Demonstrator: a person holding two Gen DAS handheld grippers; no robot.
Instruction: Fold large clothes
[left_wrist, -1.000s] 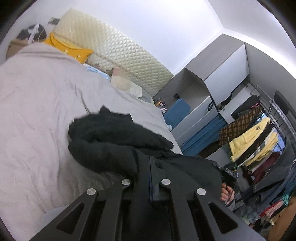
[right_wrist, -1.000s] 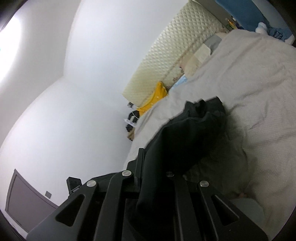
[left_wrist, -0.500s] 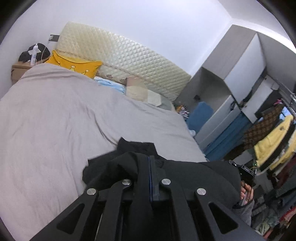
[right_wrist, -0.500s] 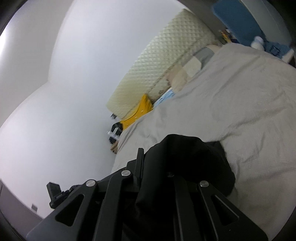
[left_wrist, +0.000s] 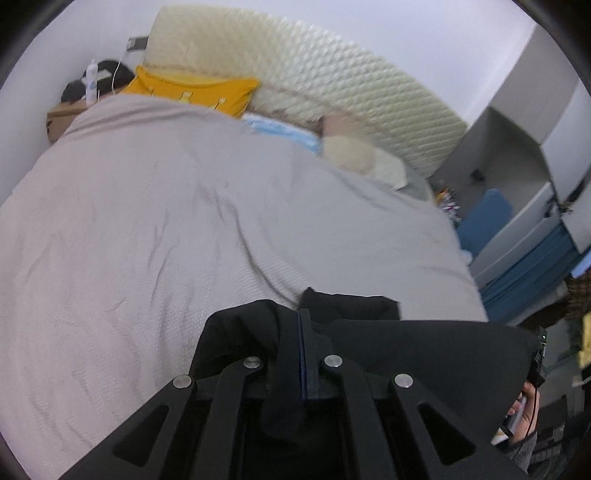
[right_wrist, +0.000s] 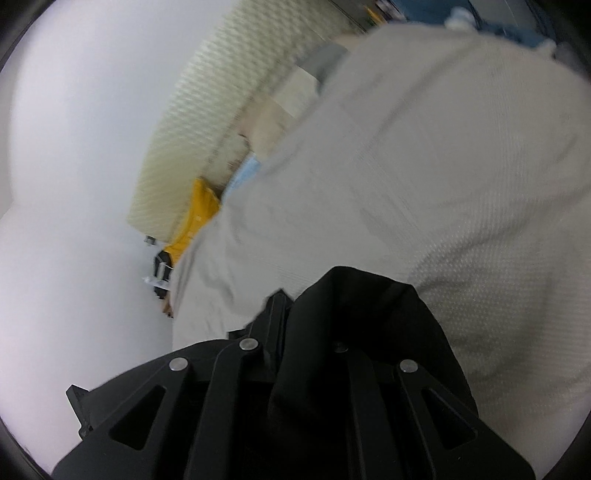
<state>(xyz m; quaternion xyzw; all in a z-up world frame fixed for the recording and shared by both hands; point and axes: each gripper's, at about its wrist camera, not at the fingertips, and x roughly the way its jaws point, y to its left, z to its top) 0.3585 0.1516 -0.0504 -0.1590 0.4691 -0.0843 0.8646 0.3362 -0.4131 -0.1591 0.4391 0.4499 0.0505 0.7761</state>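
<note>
black cloth is pinched in both tools. the left gripper (left_wrist: 301, 334) has its fingers pressed together with a fold of the dark garment (left_wrist: 436, 354) caught between them, the cloth draping over the finger tops and running off to the right of that view. the right gripper (right_wrist: 310, 314) is likewise clamped on the same garment (right_wrist: 369, 317), whose bunched edge hides the right finger and most of the gap, so the grasp there is judged from how the cloth hangs out of the jaws.

the garment sits at the near edge of the bed, gathered close to both grippers, with little of it spread flat. beyond it the grey bedspread (left_wrist: 166, 229) lies wide and mostly bare out to the far end, where a yellow cushion (left_wrist: 195, 92) and a quilted cream headboard (left_wrist: 332, 74) stand. a grey wardrobe (left_wrist: 517, 155) is off to the right.

this looks like the lay-out step: the piece is held by two points and is not yet flattened, so no fold seems made. the next move likely calls for spreading the two grips apart to tension the edge, carrying it over the open bedspread and lowering it flat. both views are blurred, so which seam or corner each gripper holds cannot be told.
</note>
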